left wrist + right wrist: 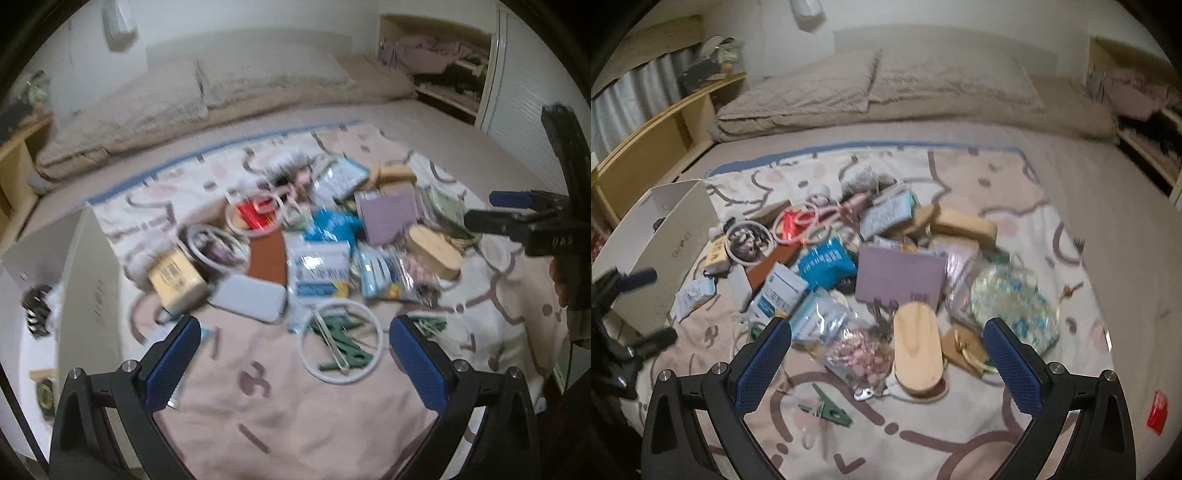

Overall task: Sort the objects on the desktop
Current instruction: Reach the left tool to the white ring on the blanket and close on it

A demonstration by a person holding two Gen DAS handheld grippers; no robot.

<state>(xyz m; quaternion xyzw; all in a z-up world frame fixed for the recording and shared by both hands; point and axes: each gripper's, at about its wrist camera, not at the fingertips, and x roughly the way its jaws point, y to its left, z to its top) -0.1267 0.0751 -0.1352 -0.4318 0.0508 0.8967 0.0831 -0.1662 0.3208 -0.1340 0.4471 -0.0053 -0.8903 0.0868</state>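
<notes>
Patterned blanket (979, 184) over bed, clutter pile (871, 258) mid-blanket, pillows (879, 85) behind. Left gripper (295, 354), right gripper (886, 354): jaws wide, empty.

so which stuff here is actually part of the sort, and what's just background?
Part of the job:
- white box
- purple card
- oval wooden lid
- blue packet
- green pegs
- left claw and right claw, both open

Just lying about:
- pillows
- shelf
- blanket
</notes>
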